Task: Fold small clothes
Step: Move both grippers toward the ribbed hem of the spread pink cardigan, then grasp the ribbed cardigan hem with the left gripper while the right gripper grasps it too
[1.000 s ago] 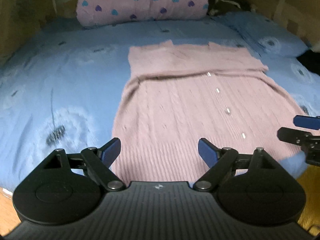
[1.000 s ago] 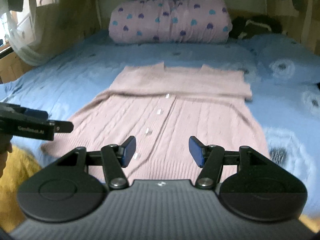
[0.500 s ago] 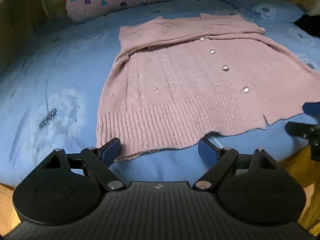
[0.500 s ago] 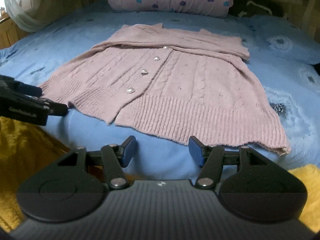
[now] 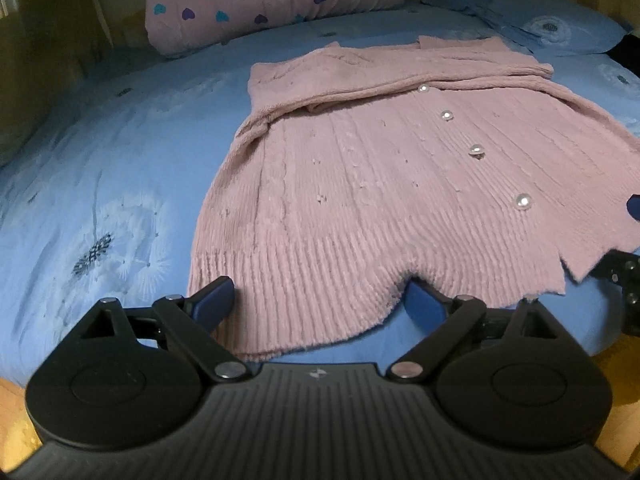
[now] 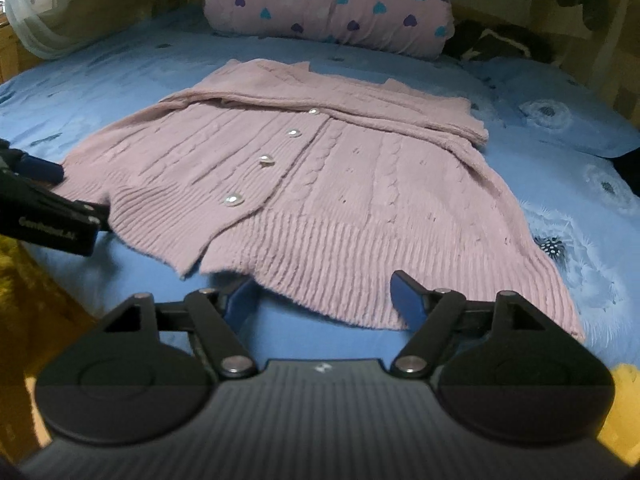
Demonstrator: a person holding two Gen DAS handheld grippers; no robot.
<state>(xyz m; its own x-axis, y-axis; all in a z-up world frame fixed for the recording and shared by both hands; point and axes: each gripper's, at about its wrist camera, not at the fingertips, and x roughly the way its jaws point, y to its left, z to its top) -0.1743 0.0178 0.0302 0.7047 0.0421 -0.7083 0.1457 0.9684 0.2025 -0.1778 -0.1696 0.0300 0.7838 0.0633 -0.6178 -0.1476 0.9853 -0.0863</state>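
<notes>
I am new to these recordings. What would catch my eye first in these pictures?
A pink knitted cardigan with pearly buttons lies spread on the blue bedsheet, sleeves folded across its top. Behind it sits a pink heart-print bundle. Both open tools, left tool and right tool, are at its ribbed hem.

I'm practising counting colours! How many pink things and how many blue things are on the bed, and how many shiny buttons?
Pink: 2, the cardigan and the heart-print bundle.
Blue: 2, the bedsheet and the pillow.
Shiny buttons: 4, all on the cardigan.
Total: 8.
</notes>
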